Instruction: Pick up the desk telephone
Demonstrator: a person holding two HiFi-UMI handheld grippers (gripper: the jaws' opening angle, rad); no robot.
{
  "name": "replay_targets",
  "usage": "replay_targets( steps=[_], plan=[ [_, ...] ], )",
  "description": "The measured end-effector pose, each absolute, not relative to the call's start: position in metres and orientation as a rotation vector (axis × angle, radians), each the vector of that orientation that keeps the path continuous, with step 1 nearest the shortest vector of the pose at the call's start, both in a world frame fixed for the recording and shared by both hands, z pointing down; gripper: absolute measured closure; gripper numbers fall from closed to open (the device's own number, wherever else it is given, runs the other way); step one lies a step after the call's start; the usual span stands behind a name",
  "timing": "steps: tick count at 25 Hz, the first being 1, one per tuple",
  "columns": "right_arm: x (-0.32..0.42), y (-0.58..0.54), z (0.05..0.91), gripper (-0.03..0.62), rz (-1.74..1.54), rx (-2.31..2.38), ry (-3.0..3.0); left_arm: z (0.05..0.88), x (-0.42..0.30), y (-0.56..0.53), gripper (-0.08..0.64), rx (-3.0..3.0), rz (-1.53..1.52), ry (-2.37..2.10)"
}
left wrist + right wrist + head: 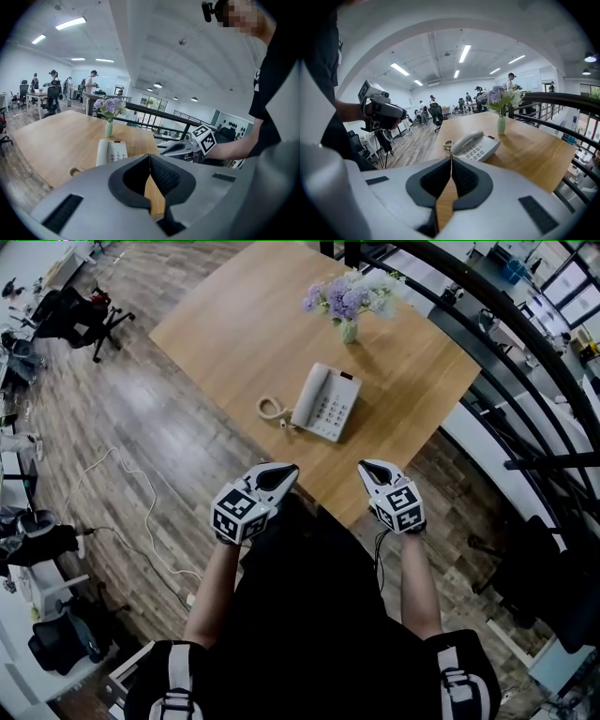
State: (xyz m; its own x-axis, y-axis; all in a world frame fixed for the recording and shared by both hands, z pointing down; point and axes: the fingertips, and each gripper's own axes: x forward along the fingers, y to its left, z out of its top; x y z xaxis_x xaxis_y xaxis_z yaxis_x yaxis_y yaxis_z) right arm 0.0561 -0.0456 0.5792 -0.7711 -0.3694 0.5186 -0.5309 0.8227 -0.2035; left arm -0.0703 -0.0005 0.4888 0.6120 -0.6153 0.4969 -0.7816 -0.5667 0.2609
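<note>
**A:** Wood flooring is filling the left of the head view, and the wooden table is taking up the upper middle, its near corner pointing down between our grippers.

**B:** So we are judging this as the approach. The desk telephone is lying at centre frame, well inside both edges, handset on its cradle.

**A:** Both claws are pinched fully together, carrying nothing: left gripper, right gripper.

**B:** We are needing to spread them before reaching in. Bare tabletop is lying round the phone. The vase is standing beyond it, and the coiled cord is trailing at its left.

Left tool, right tool: closed, empty.
</note>
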Motion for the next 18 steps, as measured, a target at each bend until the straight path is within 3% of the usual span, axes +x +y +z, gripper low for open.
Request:
replay_targets(
  steps=[18],
  plan=[
    [0.075,-0.059,0.586,0.568,0.522,0.778,-2.483,0.495,-0.066,-0.037,0.538,2.409,0.499,-1.027]
  ],
)
